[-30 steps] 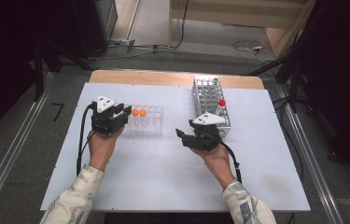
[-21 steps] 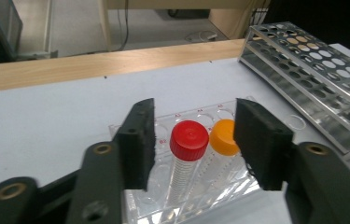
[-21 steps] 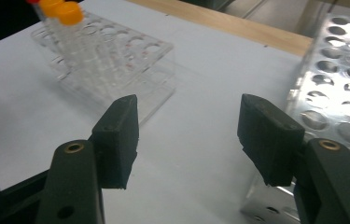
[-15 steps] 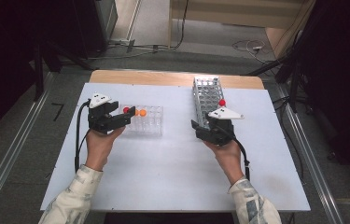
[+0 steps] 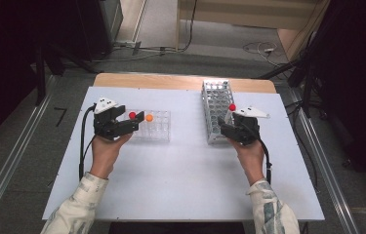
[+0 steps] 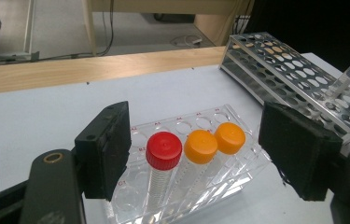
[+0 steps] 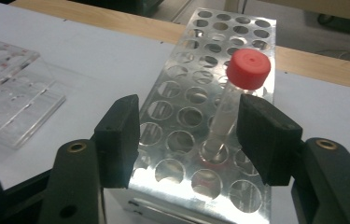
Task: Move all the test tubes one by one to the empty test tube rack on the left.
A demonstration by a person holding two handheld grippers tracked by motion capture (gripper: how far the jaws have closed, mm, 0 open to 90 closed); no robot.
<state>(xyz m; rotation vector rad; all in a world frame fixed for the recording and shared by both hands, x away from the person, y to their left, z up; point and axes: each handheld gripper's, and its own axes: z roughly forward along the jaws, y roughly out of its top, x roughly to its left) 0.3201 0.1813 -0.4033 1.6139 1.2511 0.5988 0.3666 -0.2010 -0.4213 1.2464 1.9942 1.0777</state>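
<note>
The left gripper [image 6: 196, 158] has just spread its jaws, released around a red-capped tube [image 6: 162, 163] standing in the clear rack [image 6: 238, 175] at table left. The right gripper [image 7: 186, 135] is released too, another red-capped tube [image 7: 238, 93] between its pads in the metal rack [image 7: 182, 116] on the right. The clear rack's tiny red labels are unreadable.

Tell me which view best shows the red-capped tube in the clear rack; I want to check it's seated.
The left gripper view: the red-capped tube stands close up in the clear rack, beside two orange caps. The high view shows only its cap as a red dot. The right gripper view catches just the rack's corner.
</note>
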